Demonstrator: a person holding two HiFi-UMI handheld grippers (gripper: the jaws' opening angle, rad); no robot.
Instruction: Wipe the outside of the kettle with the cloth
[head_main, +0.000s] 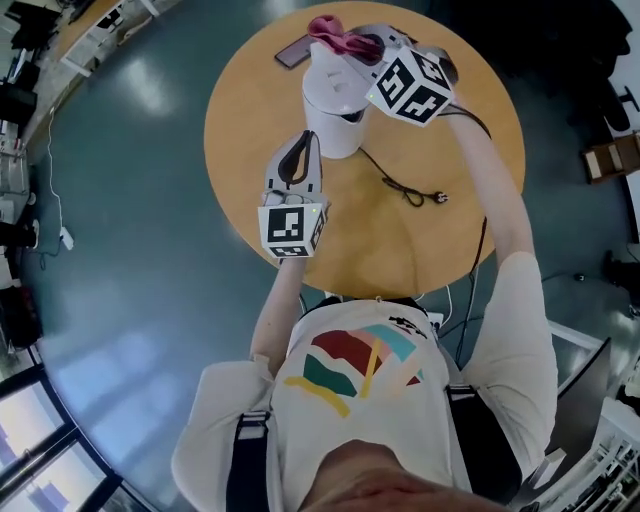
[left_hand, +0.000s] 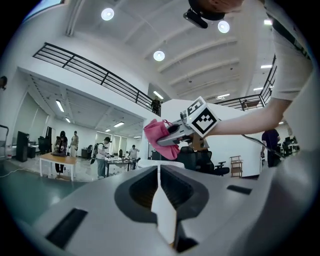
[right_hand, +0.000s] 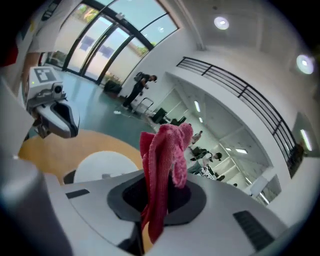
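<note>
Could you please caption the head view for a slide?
Over the table, right hand-held gripper holds a pink cloth by the kettle; left hand-held gripper alongside.

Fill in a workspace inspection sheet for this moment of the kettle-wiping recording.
Surface: round wooden table, on a glossy grey-green floor.
Job's things: white kettle upright; pink cloth held up close to it.
Clutter: dark flat phone-like item beyond the kettle.
Grippers: right gripper shut on the cloth; left gripper shut, tip beside the kettle.
Cables: black cord with plug, loose on the table.
Surroundings: open hall, people at distant desks.
</note>
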